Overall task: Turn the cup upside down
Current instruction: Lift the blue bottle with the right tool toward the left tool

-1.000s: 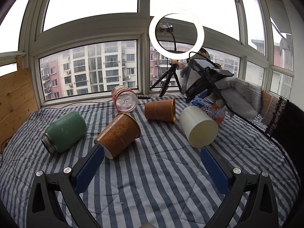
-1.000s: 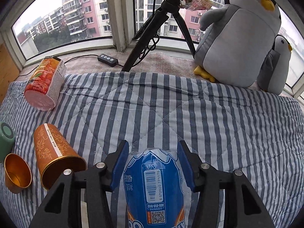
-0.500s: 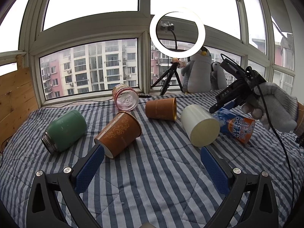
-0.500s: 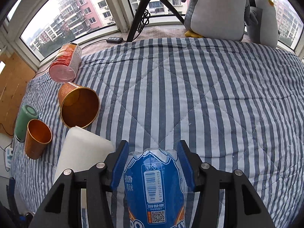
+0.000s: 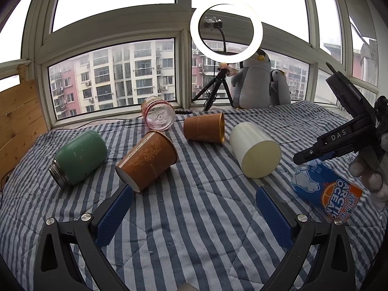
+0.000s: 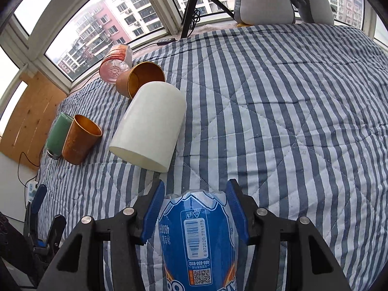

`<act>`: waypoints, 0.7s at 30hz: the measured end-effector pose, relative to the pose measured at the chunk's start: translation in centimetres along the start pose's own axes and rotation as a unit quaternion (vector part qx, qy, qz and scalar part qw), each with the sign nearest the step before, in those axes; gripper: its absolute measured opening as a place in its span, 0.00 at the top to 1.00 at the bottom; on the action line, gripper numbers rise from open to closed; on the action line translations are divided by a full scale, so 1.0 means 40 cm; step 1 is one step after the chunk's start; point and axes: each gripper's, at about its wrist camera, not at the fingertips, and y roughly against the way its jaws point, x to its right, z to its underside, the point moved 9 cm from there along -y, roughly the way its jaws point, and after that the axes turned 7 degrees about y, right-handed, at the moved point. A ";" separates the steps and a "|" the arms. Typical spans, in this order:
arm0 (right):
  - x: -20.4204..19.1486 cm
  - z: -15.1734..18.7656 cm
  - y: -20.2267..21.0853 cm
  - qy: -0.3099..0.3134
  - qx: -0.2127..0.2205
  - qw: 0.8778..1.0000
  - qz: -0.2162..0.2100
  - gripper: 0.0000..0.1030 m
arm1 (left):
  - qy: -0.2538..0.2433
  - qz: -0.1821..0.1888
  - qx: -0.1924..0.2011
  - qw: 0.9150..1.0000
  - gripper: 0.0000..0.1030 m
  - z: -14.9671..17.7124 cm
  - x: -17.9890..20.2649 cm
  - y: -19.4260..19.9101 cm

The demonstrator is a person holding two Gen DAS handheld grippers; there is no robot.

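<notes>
Clamped between the blue pads of the right gripper [image 6: 195, 214]: a blue plastic drink cup with an orange logo and a barcode label [image 6: 197, 242], pinched on both flanks, long axis running straight forward along the fingers. Seen from the left wrist view, same cup [image 5: 326, 190] held just above the blue-and-white striped quilt [image 5: 194, 206], tilted, one end pointing down and outward toward the bed, the other up under the gripper body; which end is the mouth, not clear. Touching the quilt or only just over it, impossible to say. Left gripper [image 5: 194, 213] well apart from it, jaws spread wide and holding nothing, aimed at bare quilt. Hence nearer by far: the right. Lying close on the cup's left, a cream cylindrical cup on its side [image 6: 148, 126], little room on that flank. Probably called for next: a turn of the right wrist about the cup's short axis until the mouth faces down, then a set-down on the open striped quilt ahead and to the right.
</notes>
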 end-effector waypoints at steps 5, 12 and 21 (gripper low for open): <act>-0.046 0.037 0.009 0.025 0.012 1.000 0.003 0.52 | 0.004 -0.007 -0.005 1.000 0.00 0.009 0.001 0.014; -0.092 0.048 0.018 0.039 0.013 0.999 -0.024 0.52 | -0.012 -0.025 0.006 1.000 0.00 0.021 0.024 0.048; -0.131 0.064 0.056 0.064 0.022 0.996 -0.057 0.53 | -0.020 -0.018 0.001 1.000 0.00 0.034 0.072 0.066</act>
